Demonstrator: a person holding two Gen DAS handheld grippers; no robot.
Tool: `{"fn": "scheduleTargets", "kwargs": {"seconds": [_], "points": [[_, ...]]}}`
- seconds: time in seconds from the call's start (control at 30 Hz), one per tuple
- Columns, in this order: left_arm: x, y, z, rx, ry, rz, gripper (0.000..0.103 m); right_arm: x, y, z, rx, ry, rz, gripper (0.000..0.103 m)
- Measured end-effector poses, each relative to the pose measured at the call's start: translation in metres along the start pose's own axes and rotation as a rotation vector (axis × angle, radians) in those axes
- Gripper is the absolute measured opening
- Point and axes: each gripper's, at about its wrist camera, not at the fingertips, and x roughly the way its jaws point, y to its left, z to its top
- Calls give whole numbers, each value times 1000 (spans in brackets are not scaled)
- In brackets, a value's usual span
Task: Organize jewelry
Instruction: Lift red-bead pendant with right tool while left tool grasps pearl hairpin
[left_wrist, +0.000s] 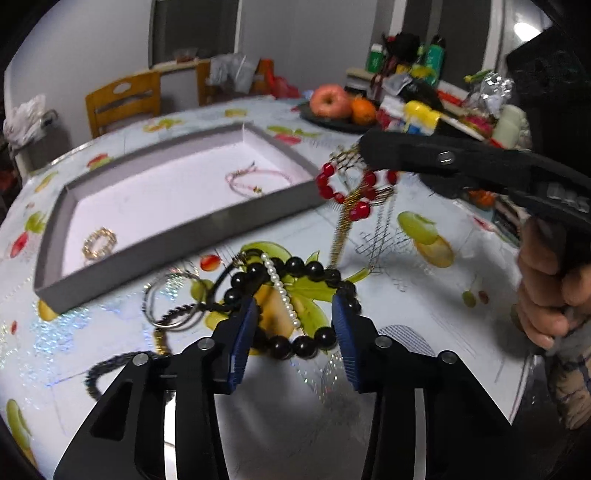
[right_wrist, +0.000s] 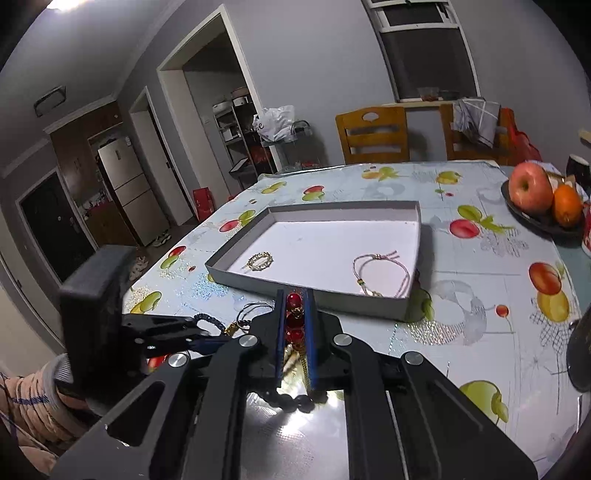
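A shallow grey tray (left_wrist: 192, 221) (right_wrist: 317, 295) lies on the table and holds a gold ring bracelet (left_wrist: 99, 242) (right_wrist: 260, 261) and a pink cord bracelet (left_wrist: 255, 179) (right_wrist: 384, 273). My right gripper (right_wrist: 295, 314) (left_wrist: 364, 151) is shut on a red bead bracelet (left_wrist: 345, 192) (right_wrist: 294, 317) tangled with a gold chain (left_wrist: 343, 229), lifted above the table by the tray's near right corner. My left gripper (left_wrist: 293, 314) is open, low over a pile: a black bead bracelet (left_wrist: 295, 271), a pearl strand (left_wrist: 282, 291), silver hoops (left_wrist: 173, 302) and a dark braided cord (left_wrist: 107, 369).
A plate (left_wrist: 332, 120) (right_wrist: 543, 221) with an apple and an orange stands at the far side among cluttered bottles and packets (left_wrist: 424, 85). Wooden chairs (right_wrist: 373, 136) stand behind the table. The fruit-print tablecloth (right_wrist: 480, 280) covers the table.
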Motion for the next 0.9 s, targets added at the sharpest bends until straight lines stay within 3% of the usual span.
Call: {"fn": "scheduleTargets", "kwargs": {"seconds": [0.17, 0.33, 0.57, 0.9], "points": [[18, -1, 6, -17, 46, 30, 35, -3, -18, -6, 57, 2, 32, 9], [27, -2, 8, -9, 59, 62, 7, -8, -31, -10, 104, -6, 56, 9], [19, 0, 8, -21, 20, 44, 6, -13, -33, -11, 109, -9, 43, 9], [-38, 19, 27, -33, -102, 69, 6, -20, -23, 4, 79, -36, 39, 9]]}}
